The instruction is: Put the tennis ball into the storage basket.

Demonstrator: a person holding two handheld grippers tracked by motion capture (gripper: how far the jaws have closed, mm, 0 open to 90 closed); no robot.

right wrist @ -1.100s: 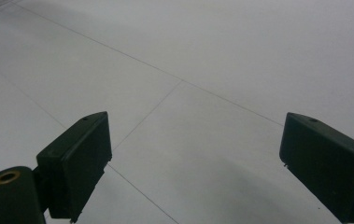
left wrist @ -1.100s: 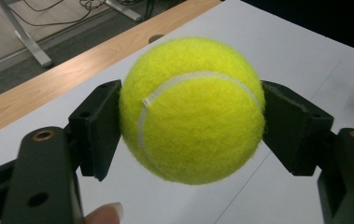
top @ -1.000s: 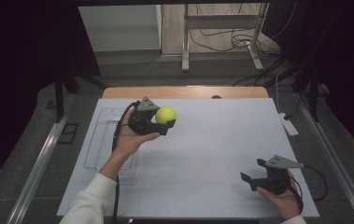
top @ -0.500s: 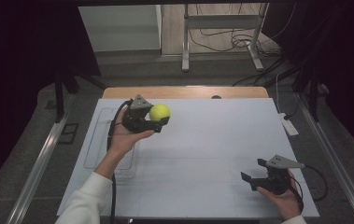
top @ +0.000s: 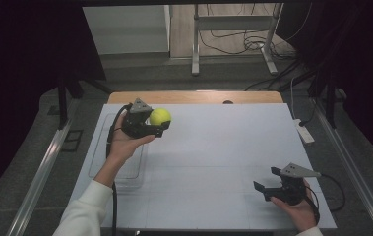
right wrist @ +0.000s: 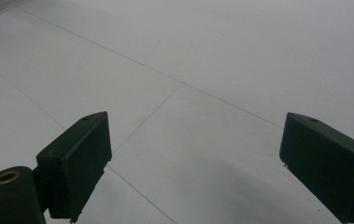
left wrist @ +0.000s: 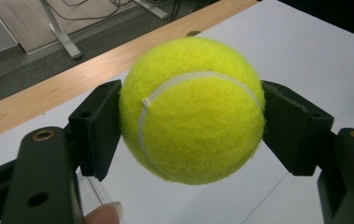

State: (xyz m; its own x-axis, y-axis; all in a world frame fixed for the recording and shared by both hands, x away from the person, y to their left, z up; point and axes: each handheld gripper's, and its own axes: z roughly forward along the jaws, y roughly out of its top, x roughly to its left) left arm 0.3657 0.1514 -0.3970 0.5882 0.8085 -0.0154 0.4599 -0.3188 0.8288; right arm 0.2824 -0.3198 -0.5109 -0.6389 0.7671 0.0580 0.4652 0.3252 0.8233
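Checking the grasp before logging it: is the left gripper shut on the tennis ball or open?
Shut on it: the left gripper presses both jaws against opposite sides of the tennis ball.

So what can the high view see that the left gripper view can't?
The high view takes in the right gripper, open and low over the table's near right, a clear tray at the left, and the floor with cables beyond. The left gripper view gives the tennis ball's white seam and the black fingers pressed on both its sides. Both share the ball, the left gripper and the white table.
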